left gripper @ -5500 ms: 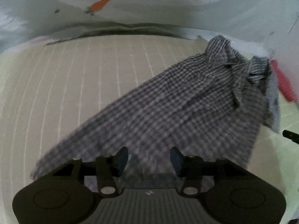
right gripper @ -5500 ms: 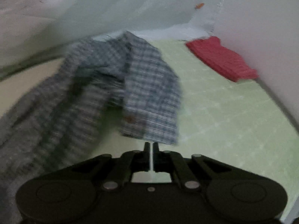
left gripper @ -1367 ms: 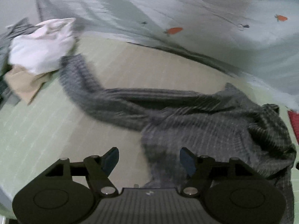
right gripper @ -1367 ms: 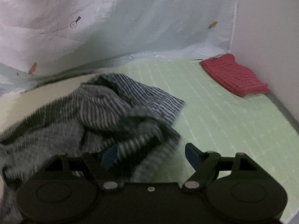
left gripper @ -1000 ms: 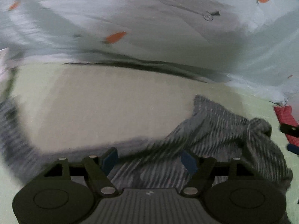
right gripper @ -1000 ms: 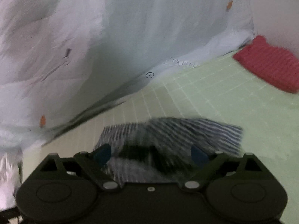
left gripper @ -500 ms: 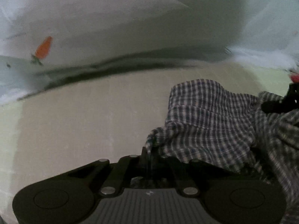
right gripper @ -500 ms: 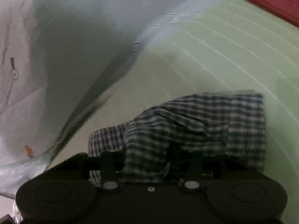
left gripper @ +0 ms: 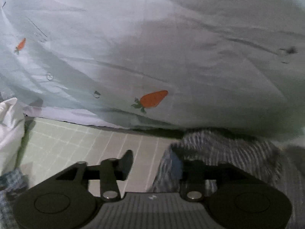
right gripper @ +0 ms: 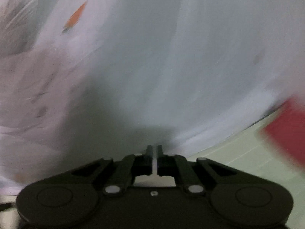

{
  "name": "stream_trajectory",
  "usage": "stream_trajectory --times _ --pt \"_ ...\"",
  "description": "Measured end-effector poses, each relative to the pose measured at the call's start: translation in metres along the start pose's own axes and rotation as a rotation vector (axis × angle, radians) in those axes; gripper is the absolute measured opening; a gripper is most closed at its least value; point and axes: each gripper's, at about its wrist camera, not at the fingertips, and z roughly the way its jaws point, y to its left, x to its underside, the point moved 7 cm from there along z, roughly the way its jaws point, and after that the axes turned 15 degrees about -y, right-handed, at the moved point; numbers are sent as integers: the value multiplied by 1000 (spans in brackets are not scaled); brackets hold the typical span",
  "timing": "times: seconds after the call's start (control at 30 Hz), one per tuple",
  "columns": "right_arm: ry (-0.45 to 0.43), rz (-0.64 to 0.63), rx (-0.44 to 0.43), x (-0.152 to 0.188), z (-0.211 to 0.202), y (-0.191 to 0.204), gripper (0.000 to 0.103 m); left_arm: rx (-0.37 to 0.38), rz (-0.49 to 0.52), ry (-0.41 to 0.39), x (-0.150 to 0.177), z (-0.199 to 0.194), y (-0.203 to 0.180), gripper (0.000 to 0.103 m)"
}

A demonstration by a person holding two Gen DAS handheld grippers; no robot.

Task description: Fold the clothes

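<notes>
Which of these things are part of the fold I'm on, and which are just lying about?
In the job:
- checked shirt
- green mat it lies on

Lying about, for now:
- white cloth, left edge
- red cloth, far right, blurred
- carrot-print sheet behind

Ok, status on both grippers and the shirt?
Left gripper open, just reopened beside checked shirt. Right gripper just shut, nothing visible between fingers. Nothing in the way.
</notes>
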Motion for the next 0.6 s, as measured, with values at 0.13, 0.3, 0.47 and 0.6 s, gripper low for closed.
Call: stream_trajectory --times 0.13,0.3,0.47,0.6 --pt "83 -17 125 2 -23 -54 19 31 -76 75 25 -55 13 77" --pt "262 28 21 58 -41 -50 56 50 -105 281 86 -86 -3 78" --pt "376 52 -72 108 -24 -18 103 54 -121 400 128 -99 -23 85" --pt "388 18 -110 123 20 9 103 41 -75 457 148 -98 -30 85"
